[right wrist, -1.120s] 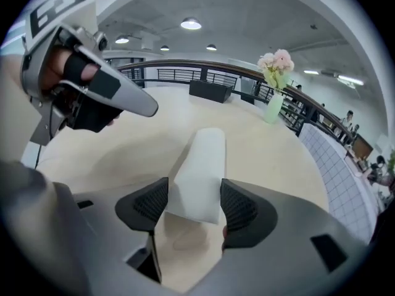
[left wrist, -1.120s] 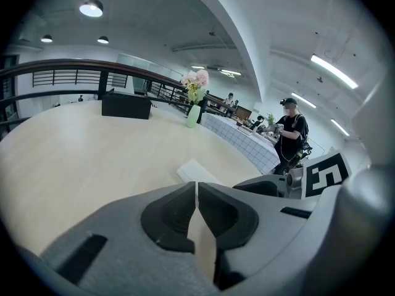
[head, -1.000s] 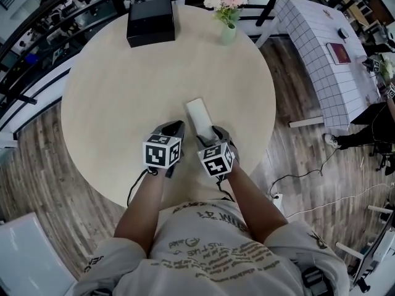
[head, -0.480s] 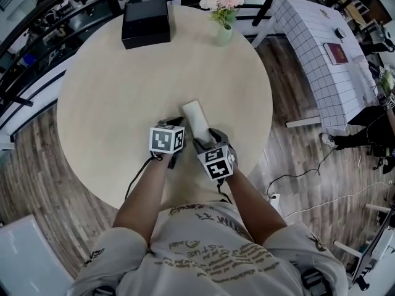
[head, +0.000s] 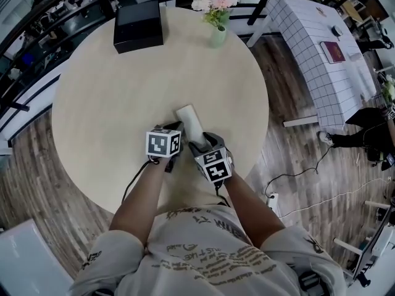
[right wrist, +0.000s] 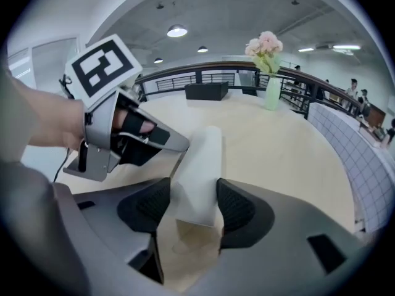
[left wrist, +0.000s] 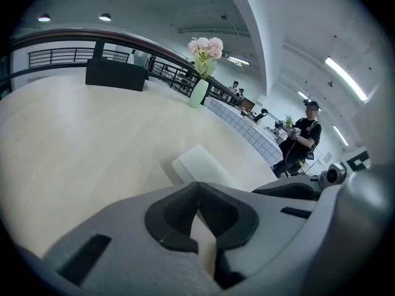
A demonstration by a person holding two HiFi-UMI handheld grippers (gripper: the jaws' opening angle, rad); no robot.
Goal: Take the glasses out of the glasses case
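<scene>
Step in hand: opening the case [head: 187, 119]. It looks shut, no glasses in view, so I take them to be inside. It lies on the table [head: 105, 103] near my edge, right at both grippers.

Right gripper [right wrist: 194, 205] is clamped across the case's near end, a pad on each side. Left gripper [left wrist: 197, 187] has its jaws together with nothing between them, tips against the case's left side.

My read: right pins the case, left hunts the lid seam. Next I need the left tips in the seam, then a lift while right holds firm. The shell looks smooth and could skid.

Count: 1 case, 0 glasses visible, 2 grippers, 1 box [head: 138, 25], 1 vase [head: 216, 37].
</scene>
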